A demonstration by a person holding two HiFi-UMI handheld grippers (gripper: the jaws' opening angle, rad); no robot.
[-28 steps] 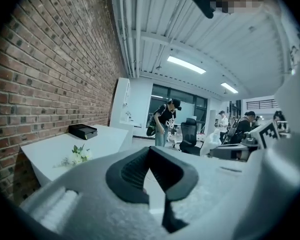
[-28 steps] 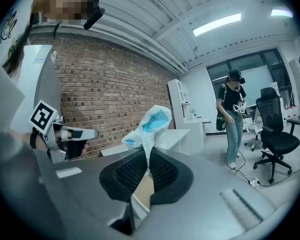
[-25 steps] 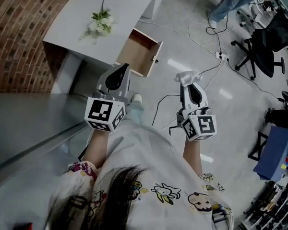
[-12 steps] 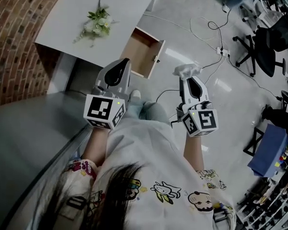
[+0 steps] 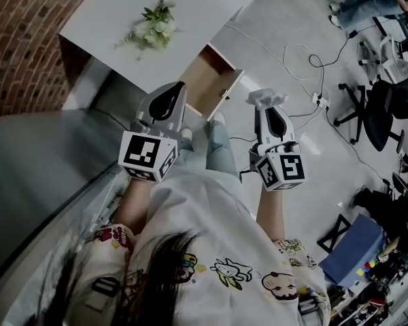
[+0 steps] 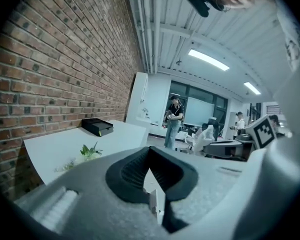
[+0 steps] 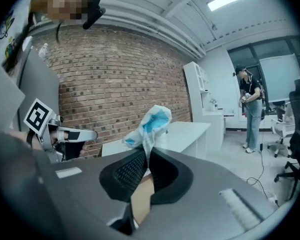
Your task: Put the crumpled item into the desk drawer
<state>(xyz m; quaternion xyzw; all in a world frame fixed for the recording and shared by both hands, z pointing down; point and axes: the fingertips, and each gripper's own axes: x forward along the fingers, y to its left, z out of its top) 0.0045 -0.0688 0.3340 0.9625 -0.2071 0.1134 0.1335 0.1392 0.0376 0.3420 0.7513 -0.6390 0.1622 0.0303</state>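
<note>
A crumpled white-and-blue wrapper [image 7: 151, 124] sticks up from my right gripper [image 7: 147, 156], whose jaws are shut on it; from the head view the wrapper [image 5: 265, 99] shows as a white wad at the tip of that gripper [image 5: 266, 109]. The open wooden drawer [image 5: 215, 81] juts from the white desk [image 5: 112, 19] just ahead, between the two grippers. My left gripper [image 5: 171, 94] is held to the drawer's left with its jaws shut and nothing in them; in its own view the left gripper [image 6: 150, 156] points past the drawer's edge.
A small bunch of flowers [image 5: 154, 28] lies on the desk top and a black box [image 6: 97, 127] sits at its far end. A brick wall [image 5: 20, 46] runs at the left. Cables and a power strip [image 5: 317, 99] lie on the floor at right, with office chairs [image 5: 381, 111] and a standing person [image 6: 172, 120] beyond.
The person has stepped closer to the desk, so the drawer now lies nearer to both grippers. The right gripper keeps hold of the wrapper; the left stays shut.
</note>
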